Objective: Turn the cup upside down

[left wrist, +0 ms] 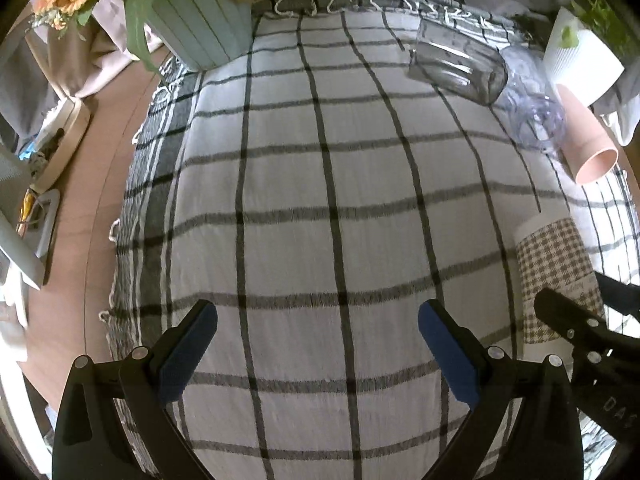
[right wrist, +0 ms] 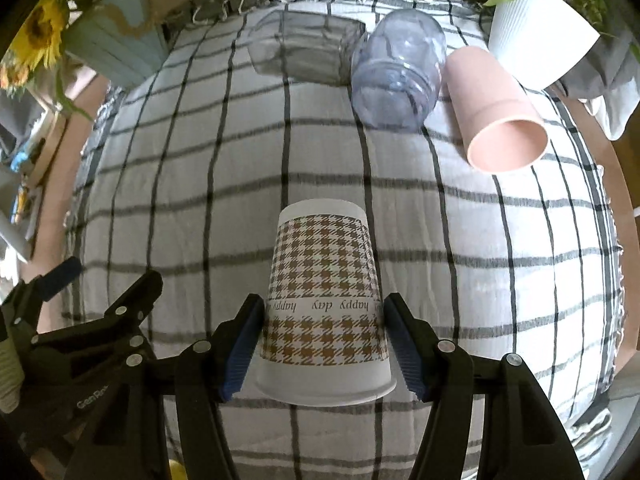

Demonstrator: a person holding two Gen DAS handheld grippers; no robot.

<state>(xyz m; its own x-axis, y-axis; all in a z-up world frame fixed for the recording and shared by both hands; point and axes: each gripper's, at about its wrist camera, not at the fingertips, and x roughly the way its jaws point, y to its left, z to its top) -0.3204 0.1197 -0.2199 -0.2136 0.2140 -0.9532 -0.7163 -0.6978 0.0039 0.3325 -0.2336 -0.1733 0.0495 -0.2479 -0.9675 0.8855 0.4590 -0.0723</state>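
Observation:
A white paper cup with a brown houndstooth pattern (right wrist: pixel 324 300) stands upside down, rim down on the checked cloth (right wrist: pixel 480 272). My right gripper (right wrist: pixel 325 346) has a finger on each side of it, the pads touching or nearly touching its wall. The cup also shows at the right edge of the left wrist view (left wrist: pixel 554 272). My left gripper (left wrist: pixel 318 344) is open and empty over the cloth (left wrist: pixel 320 200), to the left of the cup.
At the back of the cloth lie a clear glass (right wrist: pixel 304 50), a clear plastic jar (right wrist: pixel 400 76) and a pink cup (right wrist: pixel 496 112), all on their sides. A white ribbed pot (right wrist: pixel 540 40) stands back right, a pale blue pot with sunflowers (left wrist: pixel 196 20) back left.

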